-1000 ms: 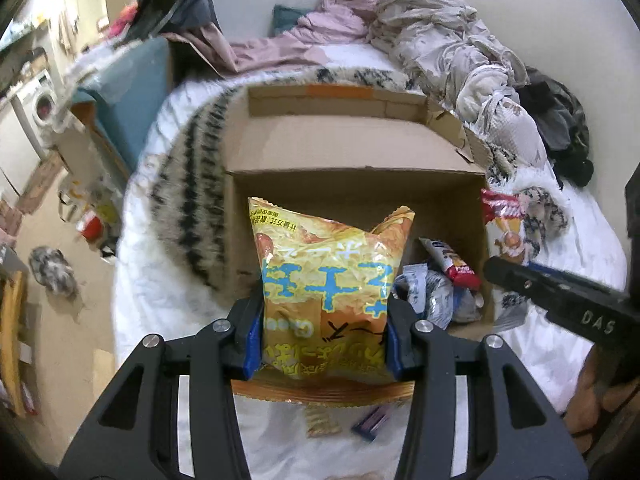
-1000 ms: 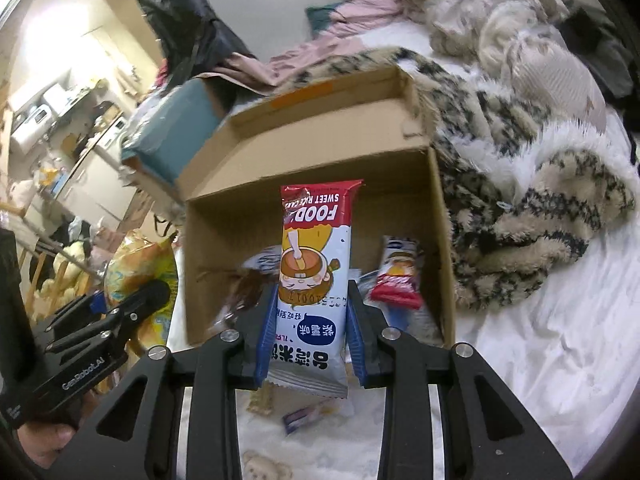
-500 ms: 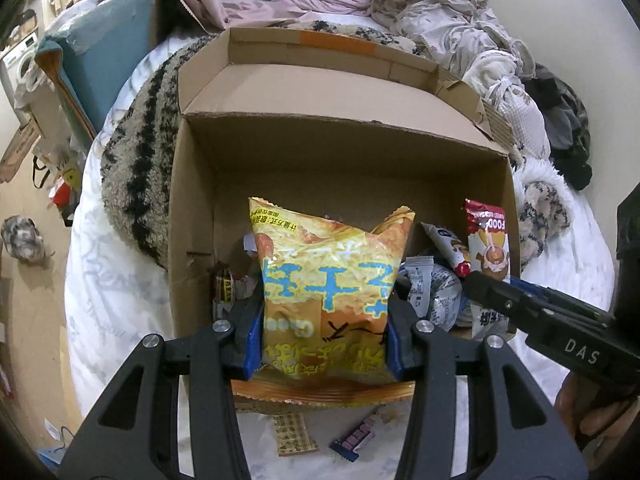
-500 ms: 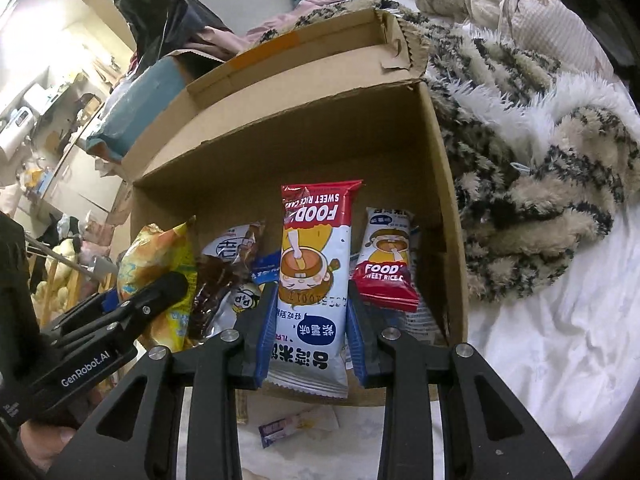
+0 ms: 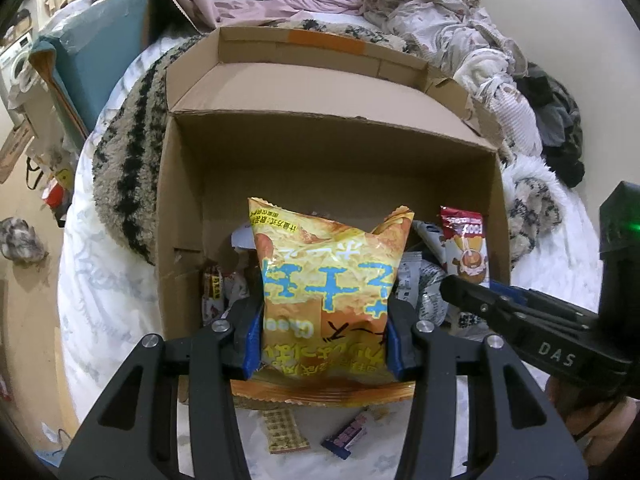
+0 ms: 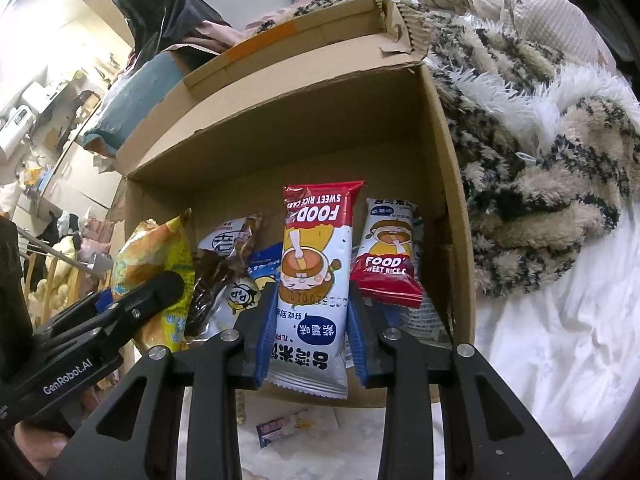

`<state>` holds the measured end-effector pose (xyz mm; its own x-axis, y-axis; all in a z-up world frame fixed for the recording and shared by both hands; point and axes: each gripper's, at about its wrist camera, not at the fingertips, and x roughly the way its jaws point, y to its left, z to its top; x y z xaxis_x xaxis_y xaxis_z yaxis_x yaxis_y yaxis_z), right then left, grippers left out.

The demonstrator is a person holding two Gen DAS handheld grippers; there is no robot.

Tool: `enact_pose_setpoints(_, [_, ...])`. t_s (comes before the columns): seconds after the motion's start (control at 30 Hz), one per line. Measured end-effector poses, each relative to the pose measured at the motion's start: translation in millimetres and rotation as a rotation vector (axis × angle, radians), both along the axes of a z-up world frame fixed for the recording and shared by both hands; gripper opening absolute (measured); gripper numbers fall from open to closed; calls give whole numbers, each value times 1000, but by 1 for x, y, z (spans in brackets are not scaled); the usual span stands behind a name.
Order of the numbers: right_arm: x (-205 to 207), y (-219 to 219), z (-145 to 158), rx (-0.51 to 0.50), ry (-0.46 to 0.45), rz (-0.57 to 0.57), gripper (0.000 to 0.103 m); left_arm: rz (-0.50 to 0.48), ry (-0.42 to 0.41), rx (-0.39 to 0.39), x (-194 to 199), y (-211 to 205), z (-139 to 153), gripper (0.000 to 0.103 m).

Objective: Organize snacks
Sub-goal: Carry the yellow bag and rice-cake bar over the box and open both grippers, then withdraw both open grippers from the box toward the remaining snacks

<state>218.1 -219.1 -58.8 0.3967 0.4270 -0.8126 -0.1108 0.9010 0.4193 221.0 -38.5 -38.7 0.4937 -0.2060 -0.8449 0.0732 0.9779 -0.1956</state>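
Left wrist view: the left gripper is clamped on a yellow chip bag at the lower centre of the frame, its blue pads pressing both sides. The bag stands upright over the near edge of an open cardboard box that fills the middle of the frame and sits on a white bed. More snack packets lie on the box floor behind the bag. At the right edge the right gripper reaches in. Two small wrapped snacks lie on the sheet at the bottom, just outside the box.

Right wrist view: the right gripper is clamped on a red-and-white rice cake packet, held upright at centre over the cardboard box. A second rice cake packet lies just to its right inside the box. At the lower left, the left gripper holds the yellow chip bag against the box's left side. A furry striped blanket lies to the right of the box.
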Motion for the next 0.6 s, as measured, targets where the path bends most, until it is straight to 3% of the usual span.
enact_pose_setpoints(0.13, [-1,-2,0,10,-2,0,34,-11,11,-14,-1,-1,-1,48])
enact_pose_setpoints(0.2, [0,-4,2,23,-8,-5,35,-20,-10,0,-3,-2,1,60])
enact_pose_setpoints(0.43, [-1,-7,8,44,-29,-14,36,-32,-36,-3,-7,-2,7,82])
enact_pose_setpoints(0.47, [0,-8,9,39,-30,-18,42,-32,-40,-1,-8,-2,7,84])
enact_pose_setpoints(0.5, [0,-10,9,43,-28,-24,57,-35,-46,1,-8,-2,8,84])
enact_pose_setpoints(0.57, [0,-14,10,61,-26,-46,74,-41,-51,7,-9,-2,7,84])
enact_pose_setpoints(0.6, [-1,-16,10,65,-29,-54,74,-41,-53,9,-9,-2,7,84])
